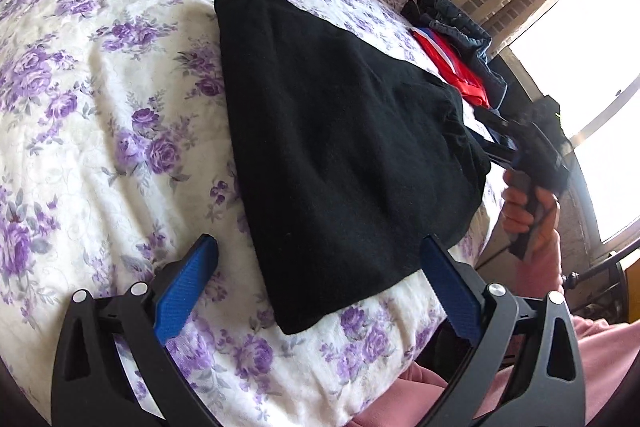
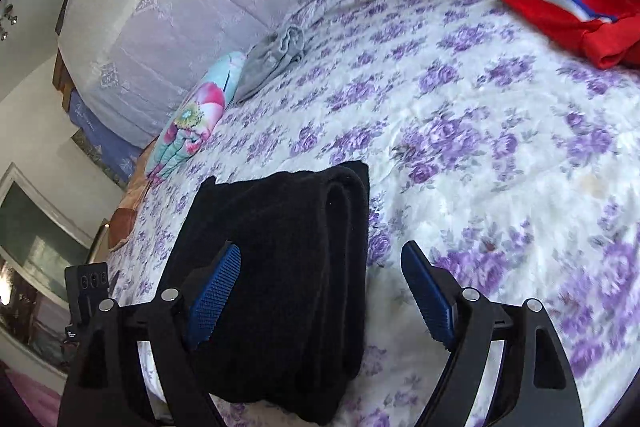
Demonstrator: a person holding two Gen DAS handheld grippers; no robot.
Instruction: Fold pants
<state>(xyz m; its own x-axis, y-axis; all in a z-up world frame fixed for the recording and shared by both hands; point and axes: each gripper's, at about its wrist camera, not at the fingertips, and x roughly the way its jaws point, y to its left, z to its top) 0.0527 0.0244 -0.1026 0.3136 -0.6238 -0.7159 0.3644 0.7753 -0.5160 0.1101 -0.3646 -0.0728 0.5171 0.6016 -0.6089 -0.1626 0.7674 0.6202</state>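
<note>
- Black pants point(image 1: 340, 163), already folded into a thick stack, are laid flat on the purple-flowered bedspread point(image 1: 100, 99).
- Left gripper point(image 1: 320, 283) is held wide open at the stack's near end, nothing between its blue pads point(image 1: 188, 287).
- Right gripper point(image 2: 320, 295) is spread open too, empty, one finger over the layered fold.
- Red folded garment point(image 2: 576, 15) is seen well apart, toward the far edge.
</note>
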